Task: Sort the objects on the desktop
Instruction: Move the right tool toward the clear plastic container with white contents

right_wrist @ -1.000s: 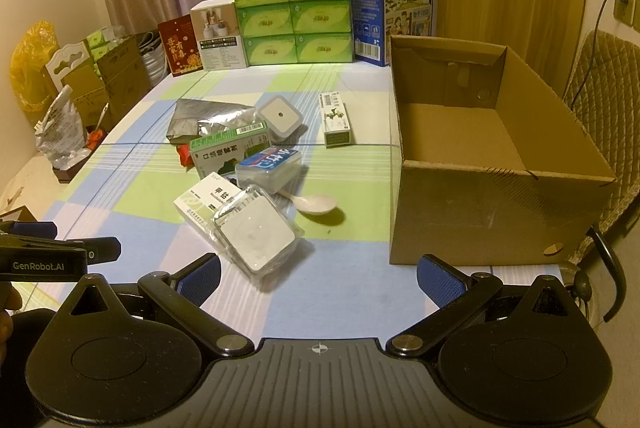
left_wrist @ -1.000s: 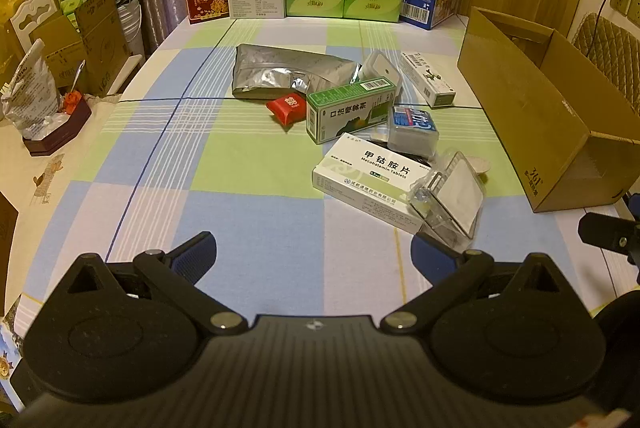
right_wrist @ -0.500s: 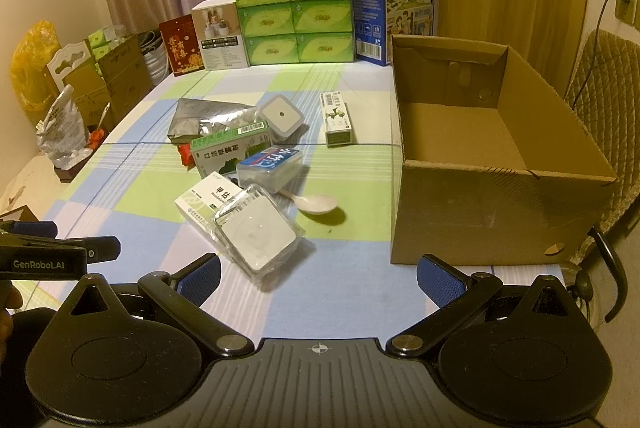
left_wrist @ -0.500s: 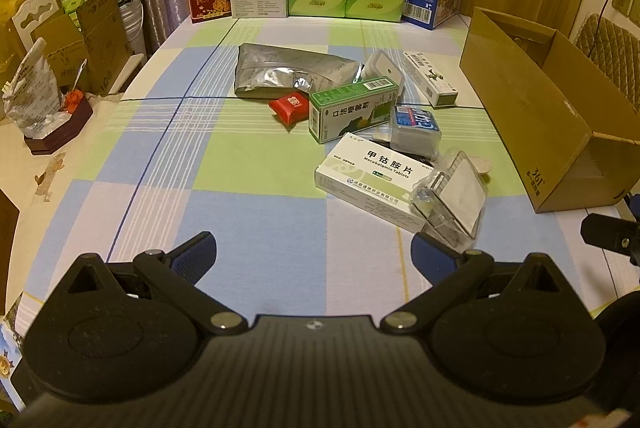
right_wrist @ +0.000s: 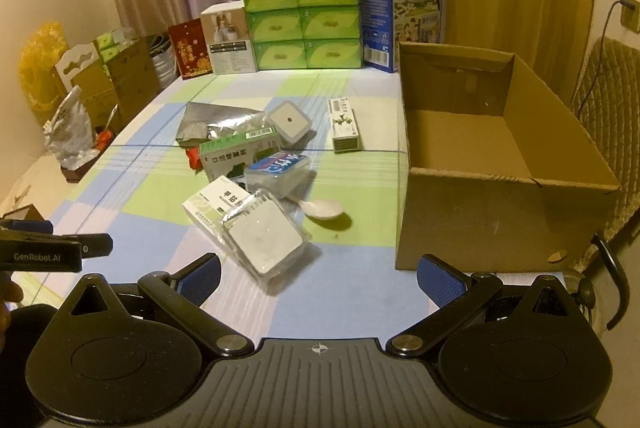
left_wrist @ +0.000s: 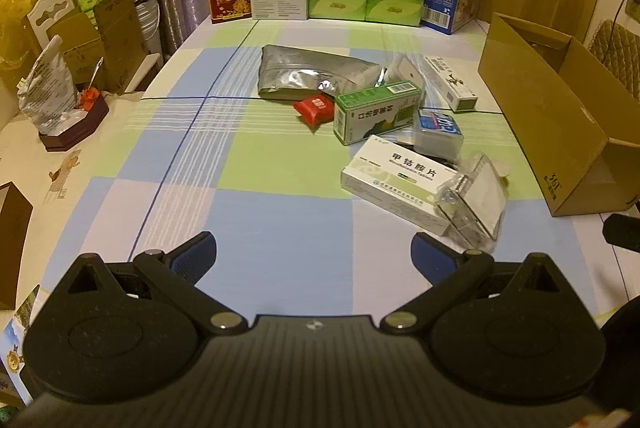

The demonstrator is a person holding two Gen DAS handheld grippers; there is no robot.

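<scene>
Holding both the left hand-held gripper (left_wrist: 314, 248) and right hand-held gripper (right_wrist: 318, 274) spread and empty near the bench's front edge, you risk toppling the overlapped pile: clear case (right_wrist: 262, 238) leans on white box (left_wrist: 394, 179).

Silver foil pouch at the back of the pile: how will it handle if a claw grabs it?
The silver foil pouch looks crumpled and sagging, so it will probably flop rather than lift flat. Its glossy film may slip in a shallow pinch. One end lies against the green box, so dragging it could nudge that.
</scene>
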